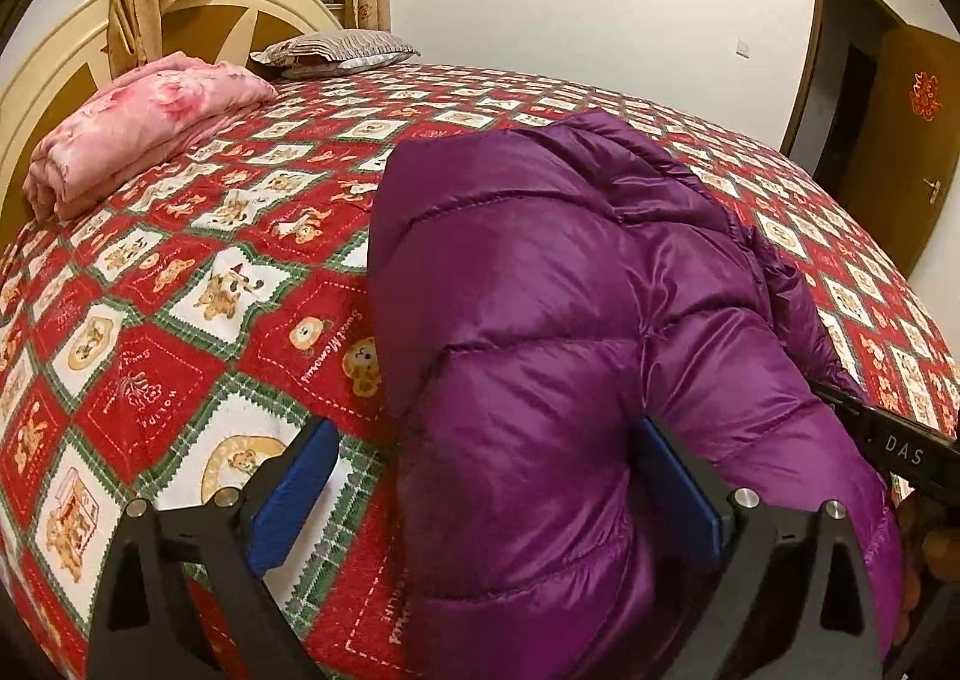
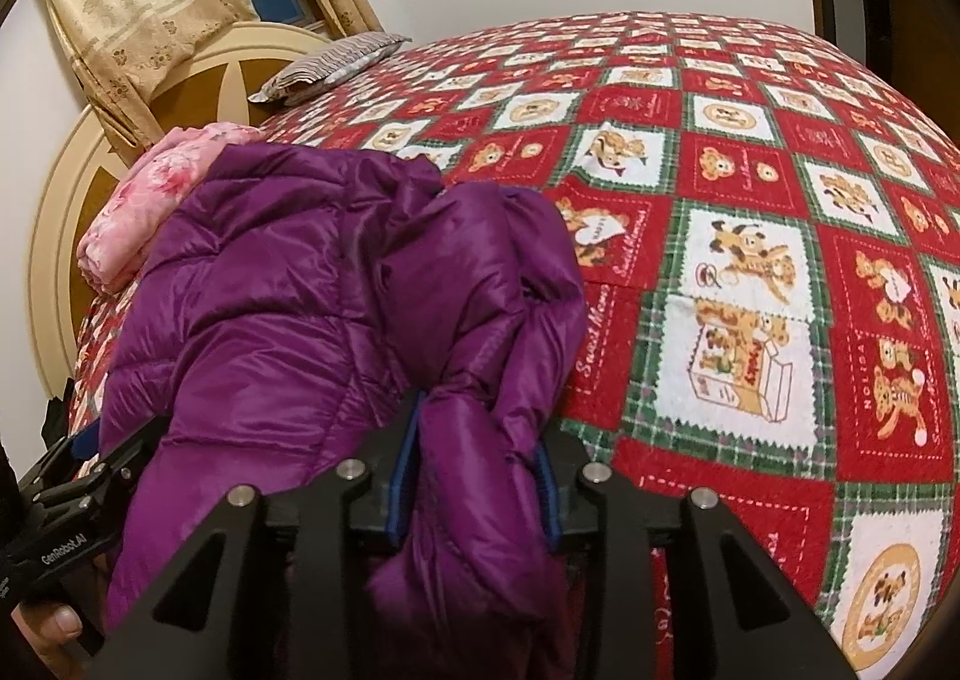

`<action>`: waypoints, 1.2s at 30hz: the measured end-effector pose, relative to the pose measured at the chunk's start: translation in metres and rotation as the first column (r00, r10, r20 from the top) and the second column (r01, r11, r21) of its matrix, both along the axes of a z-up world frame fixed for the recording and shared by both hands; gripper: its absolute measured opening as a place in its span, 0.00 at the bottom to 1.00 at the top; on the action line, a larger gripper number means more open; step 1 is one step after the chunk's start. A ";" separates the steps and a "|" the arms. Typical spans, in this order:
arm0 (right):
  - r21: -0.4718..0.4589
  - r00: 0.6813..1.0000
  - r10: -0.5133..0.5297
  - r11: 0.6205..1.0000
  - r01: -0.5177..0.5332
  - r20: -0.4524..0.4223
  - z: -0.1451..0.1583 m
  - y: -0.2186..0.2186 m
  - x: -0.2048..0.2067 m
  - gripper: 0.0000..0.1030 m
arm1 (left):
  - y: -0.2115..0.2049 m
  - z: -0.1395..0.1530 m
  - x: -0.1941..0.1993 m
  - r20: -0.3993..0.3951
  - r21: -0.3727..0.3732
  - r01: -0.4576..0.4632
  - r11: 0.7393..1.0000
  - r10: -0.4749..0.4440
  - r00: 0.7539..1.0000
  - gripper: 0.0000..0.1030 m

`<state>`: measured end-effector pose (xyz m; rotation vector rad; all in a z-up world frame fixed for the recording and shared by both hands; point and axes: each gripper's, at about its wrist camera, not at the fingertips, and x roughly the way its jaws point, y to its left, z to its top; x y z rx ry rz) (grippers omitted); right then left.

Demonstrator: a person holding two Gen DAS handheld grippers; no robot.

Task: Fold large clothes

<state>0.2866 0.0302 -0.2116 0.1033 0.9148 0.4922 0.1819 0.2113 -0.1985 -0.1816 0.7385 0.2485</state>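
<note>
A shiny purple puffer jacket [image 1: 570, 320] lies bunched on the bed near its front edge; it also shows in the right wrist view [image 2: 288, 284]. My left gripper [image 1: 486, 494] is open, its blue-padded jaws wide apart around the jacket's left edge, one pad over the bedspread. My right gripper [image 2: 474, 476] is shut on a bunched fold of the jacket [image 2: 480, 428], held between its blue pads. The left gripper [image 2: 78, 476] shows at the left edge of the right wrist view, beside the jacket.
The bed has a red, white and green teddy-bear bedspread [image 1: 198, 290]. A folded pink blanket [image 1: 138, 128] and a striped pillow [image 1: 336, 53] lie by the headboard [image 1: 54, 80]. Curtains hang behind. A brown door [image 1: 900, 140] stands open at the right.
</note>
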 end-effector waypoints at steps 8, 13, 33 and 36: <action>-0.033 1.000 -0.002 0.999 0.002 0.014 0.003 0.003 -0.002 0.37 | -0.002 0.007 -0.001 -0.013 0.038 -0.009 0.999 0.009 1.000 0.96; -0.087 0.999 -0.028 0.996 0.030 0.028 0.035 -0.004 -0.020 0.40 | -0.008 0.060 -0.039 0.073 0.076 -0.059 0.995 0.054 0.996 0.96; -0.016 0.927 -0.025 0.999 0.034 0.373 0.181 -0.046 -0.151 0.72 | -0.050 0.158 -0.149 0.275 0.144 -0.031 0.989 -0.010 0.961 0.96; -0.017 0.929 -0.023 0.999 0.031 0.368 0.180 -0.046 -0.150 0.72 | -0.049 0.157 -0.148 0.273 0.147 -0.034 0.989 -0.007 0.962 0.96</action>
